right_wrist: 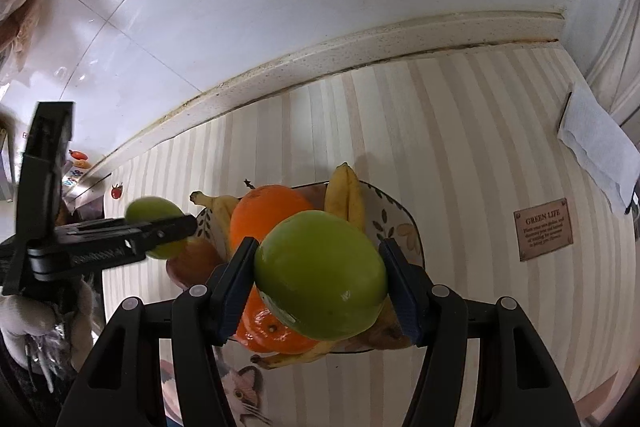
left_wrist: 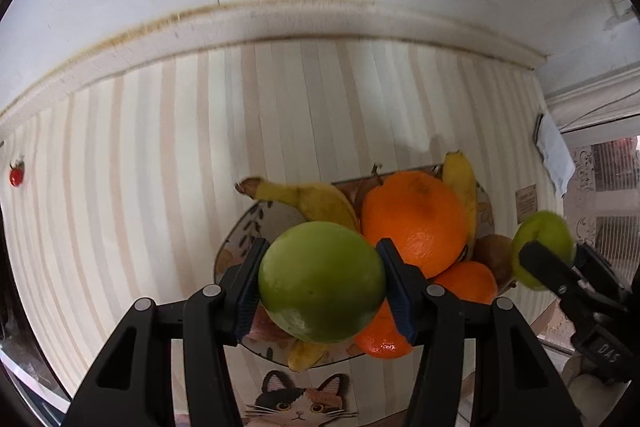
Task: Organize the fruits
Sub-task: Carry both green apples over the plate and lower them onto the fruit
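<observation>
Currently both grippers carry fruit above the fruit plate (left_wrist: pixel 240 227). Left gripper (left_wrist: pixel 322 281): jaws closed on a green apple (left_wrist: pixel 320 279), blue pads pressed against its two sides; the same gripper shows at the left edge of the right wrist view, where its apple looks small and blurred. Right gripper (right_wrist: pixel 320 275): jaws likewise clamped on a second green apple (right_wrist: pixel 320 275), pads tight on either side; in the left wrist view this gripper and its apple appear at the right edge. Both apples are off the plate, held in the air over or just beside it. The plate, leaf-patterned, sits on a desk (left_wrist: pixel 160 147) covered with a striped cloth and holds a large orange (left_wrist: pixel 414 219), smaller oranges (left_wrist: pixel 466 281) below it, bananas (left_wrist: pixel 308 199) at the back and near edges, and a brown kiwi (left_wrist: pixel 494 255) at one side. A small "GREEN LIFE" plaque (right_wrist: pixel 544 229) and a folded white cloth (right_wrist: pixel 596 151) lie on the desk away from the plate.
</observation>
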The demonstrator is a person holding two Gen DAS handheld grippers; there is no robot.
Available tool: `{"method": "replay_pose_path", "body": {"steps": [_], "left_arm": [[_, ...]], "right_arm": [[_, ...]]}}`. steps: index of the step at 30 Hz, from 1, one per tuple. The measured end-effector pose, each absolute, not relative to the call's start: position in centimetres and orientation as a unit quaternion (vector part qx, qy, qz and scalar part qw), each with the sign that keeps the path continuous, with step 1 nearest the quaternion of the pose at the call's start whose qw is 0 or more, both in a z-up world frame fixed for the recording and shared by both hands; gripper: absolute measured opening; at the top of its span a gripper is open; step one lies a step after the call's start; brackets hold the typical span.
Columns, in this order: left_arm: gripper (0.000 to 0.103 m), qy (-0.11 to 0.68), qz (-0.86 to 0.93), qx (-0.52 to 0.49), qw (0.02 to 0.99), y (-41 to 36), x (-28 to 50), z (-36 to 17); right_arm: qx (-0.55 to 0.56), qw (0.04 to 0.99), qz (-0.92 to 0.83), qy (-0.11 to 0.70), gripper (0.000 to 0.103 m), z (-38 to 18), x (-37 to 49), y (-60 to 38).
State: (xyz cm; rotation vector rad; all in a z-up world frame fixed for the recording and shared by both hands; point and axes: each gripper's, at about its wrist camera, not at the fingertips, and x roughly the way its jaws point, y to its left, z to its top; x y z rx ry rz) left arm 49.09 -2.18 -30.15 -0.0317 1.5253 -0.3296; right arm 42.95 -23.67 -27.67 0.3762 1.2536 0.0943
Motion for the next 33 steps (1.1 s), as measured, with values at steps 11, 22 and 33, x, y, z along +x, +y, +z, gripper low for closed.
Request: {"method": "replay_pose_path", "body": {"steps": [11, 22, 33], "left_arm": [[0.052, 0.705, -0.148, -0.001, 0.694, -3.1, 47.9, -31.5], [0.055, 0.723, -0.151, 0.015, 0.674, -4.5, 48.3, -32.2], [0.056, 0.723, -0.142, 0.019, 0.675, -4.7, 48.4, -32.2]], "right_arm": [[0.152, 0.791, 0.069, 0.588, 0.064, -28.5, 44.5, -22.9], [0.160, 0.774, 0.080, 0.607, 0.064, -29.9, 45.4, -23.1], [0.154, 0.760, 0.107, 0.622, 0.066, -30.9, 45.7, -22.9]]}}
